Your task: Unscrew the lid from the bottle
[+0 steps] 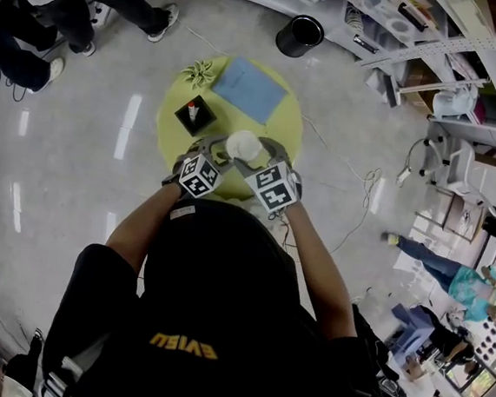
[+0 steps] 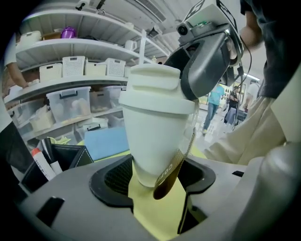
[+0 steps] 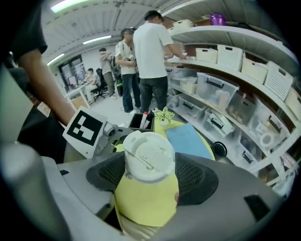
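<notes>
A white tapered plastic bottle (image 2: 155, 141) stands upright between two hand-held grippers over the near edge of a round yellow table (image 1: 175, 99), its white flip-top lid (image 3: 148, 157) screwed on and seated square on the neck. The left gripper (image 2: 157, 178) holds the bottle low on its narrow end, jaws set wide with the black ribbed pads (image 2: 115, 176) against the body on either side, while a brown-and-gold loop strap (image 2: 171, 174) dangles down the bottle's right flank in front of the far pad. The right gripper (image 3: 150, 175) comes in from above and from the opposite side, its pads pressed to the lid's rim on both sides, so that the cap fills the gap between them. (Whether the bottle's base rests on the tabletop or hangs just above it cannot be told from any view.) In the head view the two black-and-white marker cubes sit side by side just below the bottle, the person's bare forearms running back from them. Farther across the table lie a flat blue sheet (image 1: 248, 89), a square black pen holder (image 1: 194, 115) with markers standing in it, and a small green plant (image 1: 197, 72) at the far rim. A black cylindrical bin (image 1: 299, 35) stands on the grey floor beyond, near curved white shelving (image 3: 225, 89) stacked with white baskets and clear tubs, where several people (image 3: 153, 61) stand.
</notes>
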